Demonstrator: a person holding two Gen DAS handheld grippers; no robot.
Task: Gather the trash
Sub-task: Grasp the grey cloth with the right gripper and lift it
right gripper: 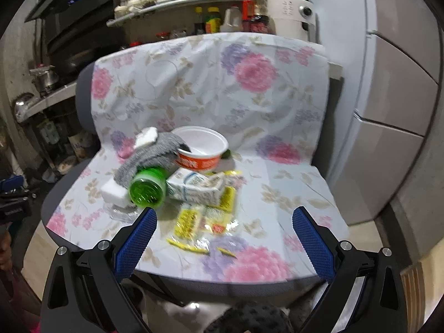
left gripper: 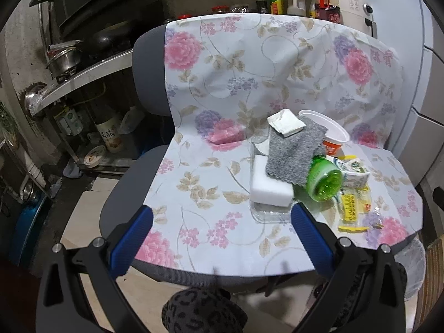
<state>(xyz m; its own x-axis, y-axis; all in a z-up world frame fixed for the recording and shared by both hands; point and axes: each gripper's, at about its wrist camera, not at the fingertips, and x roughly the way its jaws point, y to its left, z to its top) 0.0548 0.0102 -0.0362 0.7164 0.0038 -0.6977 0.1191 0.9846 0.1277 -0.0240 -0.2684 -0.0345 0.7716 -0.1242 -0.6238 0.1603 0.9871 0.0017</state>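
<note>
Both feeds up. I'm looking at a chair (left gripper: 122, 183) draped in a floral cloth (left gripper: 249, 63), trash piled on the seat.

Left gripper (left gripper: 222, 216): my fingers (left gripper: 133, 238) are spread wide, nothing between them, hovering off the seat's front edge. Right gripper (right gripper: 224, 219): same, fingers (right gripper: 138, 236) wide apart and empty, over the front of the seat with the wrappers showing in the gap.

Pile, left to right in the left wrist view:
- white sponge block (left gripper: 270, 186) sitting in a clear plastic tray (left gripper: 266, 212)
- grey knit cloth (left gripper: 294, 149) draped over the sponge's back edge, folded white paper (left gripper: 285, 123) lying on top of it
- green plastic jar (left gripper: 323, 179) tipped on its side, base toward me, touching the cloth
- white bowl with orange band (left gripper: 333, 138) upright behind the jar
- white carton (left gripper: 355, 173) lying flat just right of the jar
- yellow wrappers (left gripper: 352, 205) flat on the seat in front of the carton, near the front right corner

Right wrist view is motion-blurred; same layout, jar (right gripper: 148, 188) against carton (right gripper: 197, 188), bowl (right gripper: 199, 149) behind, wrappers (right gripper: 191, 222) nearest the fingers.

Kitchen shelves with bottles (left gripper: 276, 0) behind the chair back.
</note>
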